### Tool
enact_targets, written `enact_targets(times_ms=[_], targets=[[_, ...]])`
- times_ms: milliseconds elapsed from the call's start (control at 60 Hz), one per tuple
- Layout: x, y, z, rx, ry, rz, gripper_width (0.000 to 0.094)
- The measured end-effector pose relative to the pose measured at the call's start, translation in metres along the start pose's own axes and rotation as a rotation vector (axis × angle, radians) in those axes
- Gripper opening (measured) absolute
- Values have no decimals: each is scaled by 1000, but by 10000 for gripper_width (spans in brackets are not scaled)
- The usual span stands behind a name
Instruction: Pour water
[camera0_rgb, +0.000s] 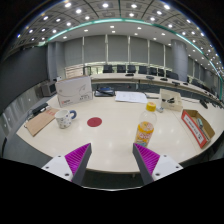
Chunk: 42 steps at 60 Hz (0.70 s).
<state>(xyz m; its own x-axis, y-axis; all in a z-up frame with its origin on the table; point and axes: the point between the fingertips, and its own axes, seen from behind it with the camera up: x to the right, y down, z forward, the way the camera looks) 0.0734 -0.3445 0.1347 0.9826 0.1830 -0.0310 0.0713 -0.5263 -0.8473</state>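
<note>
An orange-yellow bottle (144, 131) with a label stands on the pale table (112, 135), just ahead of my right finger. A clear cup with a yellowish band (151, 105) stands further back on the table. A white mug (64, 118) stands to the left, and a red round coaster (94, 121) lies near the middle. My gripper (112, 162) is open and empty, its magenta pads (77, 157) wide apart above the table's near edge, short of all these things.
A wooden board (40, 121) lies at the left. A red and green box (198, 126) lies at the right. A white board (73, 91) stands at the back left, papers (130, 97) lie at the back. Office chairs (150, 72) line the far side.
</note>
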Motion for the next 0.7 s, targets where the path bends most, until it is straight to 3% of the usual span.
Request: enact_targets(times_ms=[200, 483, 533, 617, 700], targets=[[80, 8, 56, 48, 80, -20, 860], [128, -10, 134, 124, 123, -8, 845], [125, -11, 139, 137, 122, -4, 773], [130, -12, 149, 155, 136, -2, 520], [131, -16, 152, 177, 137, -6, 492]])
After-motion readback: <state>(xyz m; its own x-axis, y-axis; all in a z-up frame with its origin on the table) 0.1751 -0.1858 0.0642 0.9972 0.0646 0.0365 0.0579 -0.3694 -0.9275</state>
